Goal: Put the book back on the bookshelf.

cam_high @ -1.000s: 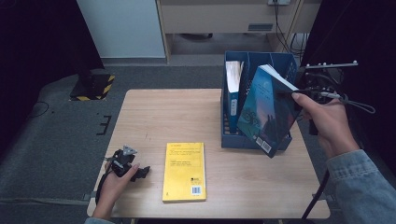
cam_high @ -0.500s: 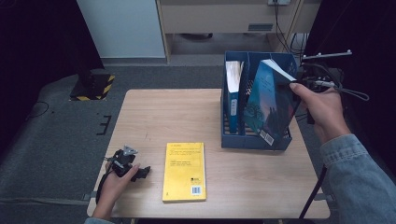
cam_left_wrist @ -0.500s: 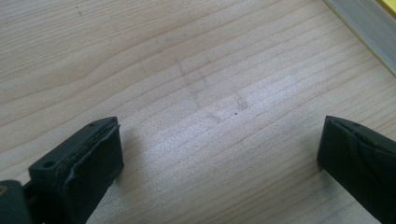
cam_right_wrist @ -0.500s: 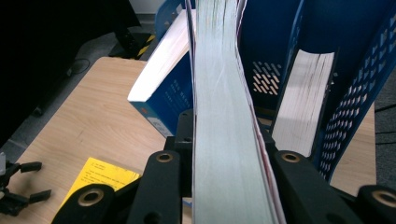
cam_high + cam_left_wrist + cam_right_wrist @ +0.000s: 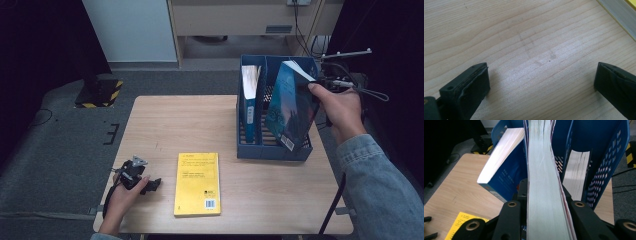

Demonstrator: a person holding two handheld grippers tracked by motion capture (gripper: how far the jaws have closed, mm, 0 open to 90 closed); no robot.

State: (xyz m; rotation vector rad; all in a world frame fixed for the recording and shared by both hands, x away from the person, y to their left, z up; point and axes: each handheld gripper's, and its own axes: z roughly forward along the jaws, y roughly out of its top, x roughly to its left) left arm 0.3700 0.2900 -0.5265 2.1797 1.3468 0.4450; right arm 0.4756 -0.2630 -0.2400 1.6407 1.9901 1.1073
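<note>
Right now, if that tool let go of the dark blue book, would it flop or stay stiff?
The dark blue book looks thick, so probably stiff and fairly heavy. The right tool clamps its page edge, so the covers might splay. It leans over the blue file rack, so it would likely tip inside.

Flat book (image 5: 197, 183) before file rack (image 5: 272, 150)

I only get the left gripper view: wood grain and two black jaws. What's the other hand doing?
Observer: The right tool is clamped on a dark blue softcover book, tilted over the blue plastic file rack.
Operator: Anything in that rack?
Observer: Yes, another blue book stands in its left compartment.
Operator: What's the pale strip in my top right corner?
Observer: The edge of a yellow paperback, lying flat on the wooden table beside the open left tool.
</note>
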